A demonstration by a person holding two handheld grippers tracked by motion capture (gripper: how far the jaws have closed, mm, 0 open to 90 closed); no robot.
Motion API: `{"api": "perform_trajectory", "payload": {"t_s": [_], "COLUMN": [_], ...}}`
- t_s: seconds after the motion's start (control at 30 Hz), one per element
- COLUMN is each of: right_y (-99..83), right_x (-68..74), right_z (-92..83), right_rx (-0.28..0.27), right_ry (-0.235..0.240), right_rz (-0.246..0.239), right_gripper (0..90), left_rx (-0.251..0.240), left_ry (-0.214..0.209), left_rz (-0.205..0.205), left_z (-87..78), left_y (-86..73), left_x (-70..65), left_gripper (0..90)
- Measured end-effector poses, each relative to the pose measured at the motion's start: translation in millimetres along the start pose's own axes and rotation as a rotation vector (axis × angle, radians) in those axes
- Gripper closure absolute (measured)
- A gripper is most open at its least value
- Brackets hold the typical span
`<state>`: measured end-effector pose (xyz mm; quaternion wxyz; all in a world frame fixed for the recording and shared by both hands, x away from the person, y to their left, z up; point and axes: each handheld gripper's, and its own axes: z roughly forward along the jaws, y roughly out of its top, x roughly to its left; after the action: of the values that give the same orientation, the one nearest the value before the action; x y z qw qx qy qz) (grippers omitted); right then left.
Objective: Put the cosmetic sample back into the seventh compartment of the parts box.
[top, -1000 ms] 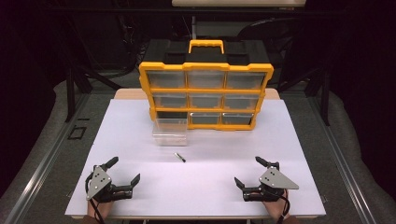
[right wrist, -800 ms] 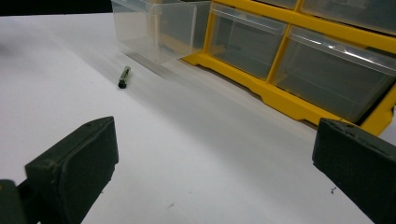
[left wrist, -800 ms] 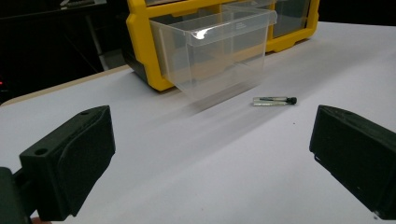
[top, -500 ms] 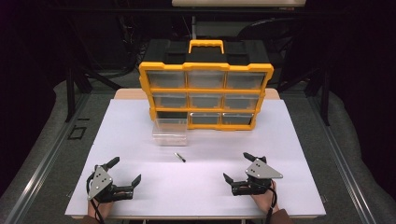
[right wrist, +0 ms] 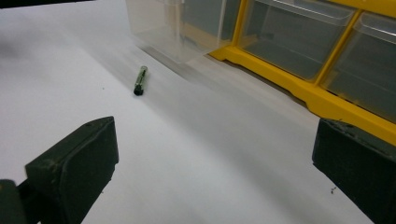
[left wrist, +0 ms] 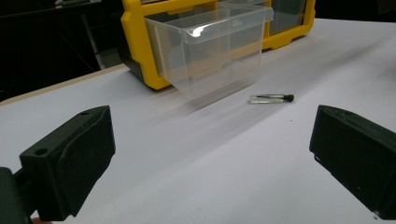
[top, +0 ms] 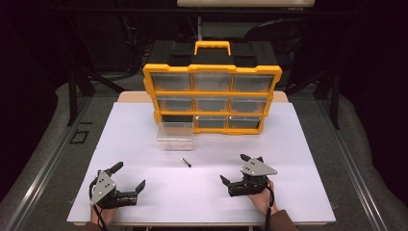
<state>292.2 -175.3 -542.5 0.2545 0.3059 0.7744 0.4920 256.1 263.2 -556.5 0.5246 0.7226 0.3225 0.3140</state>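
Observation:
A small clear tube with a black cap [top: 185,162] lies on the white table, just in front of a clear plastic drawer [top: 174,135] that stands out of the cabinet. My left gripper [top: 129,176] rests open near the front left edge, and its view shows the tube [left wrist: 272,98] and the drawer [left wrist: 210,46] beyond the wide-apart jaws. My right gripper [top: 234,168] is open at the front right, a hand's width right of the tube [right wrist: 140,80]. Nothing sits between either pair of jaws.
A yellow and black drawer cabinet [top: 211,98] with clear drawers and a yellow handle stands at the back centre; its yellow frame [right wrist: 289,88] runs close by my right gripper's far side. The white table top [top: 298,144] ends in dark floor on all sides.
My right gripper has moved left and a little away from the table's front edge, closer to the tube. The left gripper, tube and drawer have stayed put.

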Motion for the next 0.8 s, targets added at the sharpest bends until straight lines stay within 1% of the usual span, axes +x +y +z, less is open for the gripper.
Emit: {"api": "perform_trajectory", "payload": {"t_s": [0.07,0.1,0.2,0.23,0.4,0.53,0.7,0.8], "right_y": [1.8,2.8,4.1,6.0,10.2,13.2,17.3,19.5], "right_x": [1.4,2.4,3.7,5.4,8.7,11.2,12.9,15.6], "right_z": [3.0,5.0,8.2,13.2,23.8,27.9,31.2,35.9], "right_rx": [0.009,0.008,0.016,0.027,0.059,0.070,0.084,0.103], "right_ry": [0.010,0.018,0.027,0.034,0.046,0.054,0.065,0.068], "right_rz": [-0.001,-0.002,-0.004,-0.004,0.003,0.006,0.020,0.027], "right_gripper": [0.0,0.0,0.0,0.0,0.0,0.0,0.0,0.0], "left_rx": [-0.003,0.004,-0.002,0.000,0.001,-0.001,0.010,0.012], "left_ry": [-0.003,-0.008,-0.008,-0.010,-0.011,-0.006,-0.010,-0.013], "left_rz": [0.001,0.007,0.004,0.003,-0.003,0.001,-0.003,-0.004], "left_z": [0.6,1.4,1.5,1.9,1.1,0.9,2.4,2.4], "left_y": [0.3,0.3,0.2,-0.3,-1.1,-0.9,-1.1,-1.1], "left_x": [-0.7,-0.9,-0.4,0.9,1.3,1.4,2.0,2.1], "left_gripper": [0.1,0.1,0.1,0.1,0.1,0.1,0.1,0.1]}}
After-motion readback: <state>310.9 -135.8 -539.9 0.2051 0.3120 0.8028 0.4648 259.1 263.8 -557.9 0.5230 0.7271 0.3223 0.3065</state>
